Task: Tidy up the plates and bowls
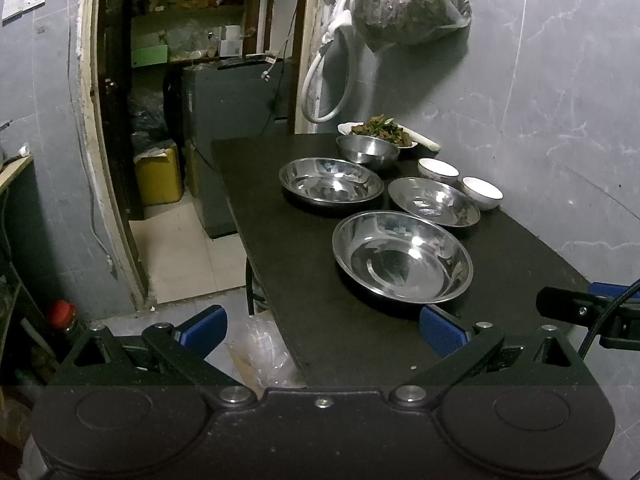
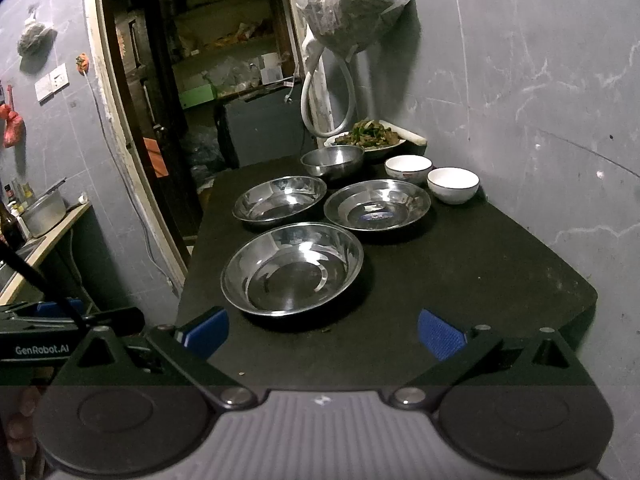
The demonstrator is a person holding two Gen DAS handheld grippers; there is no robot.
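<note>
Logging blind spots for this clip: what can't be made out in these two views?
- Plate of food: its near rim is hidden behind the small steel bowl, both views.
- Table: near edge covered by the right gripper body.
- Storeroom shelves: contents too dark and small.
- Left gripper: hand holding it out of frame.

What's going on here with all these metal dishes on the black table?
A person is holding two hand-held grippers over a black table, about to tidy the dishes. Both the left gripper and the right gripper are open and hold nothing. Nothing is stacked yet: three wide steel plates sit apart, the nearest steel plate just ahead of the right gripper's fingers. Behind them are a small steel bowl, two white bowls side by side, and a dish of cooked food by the wall.
</note>
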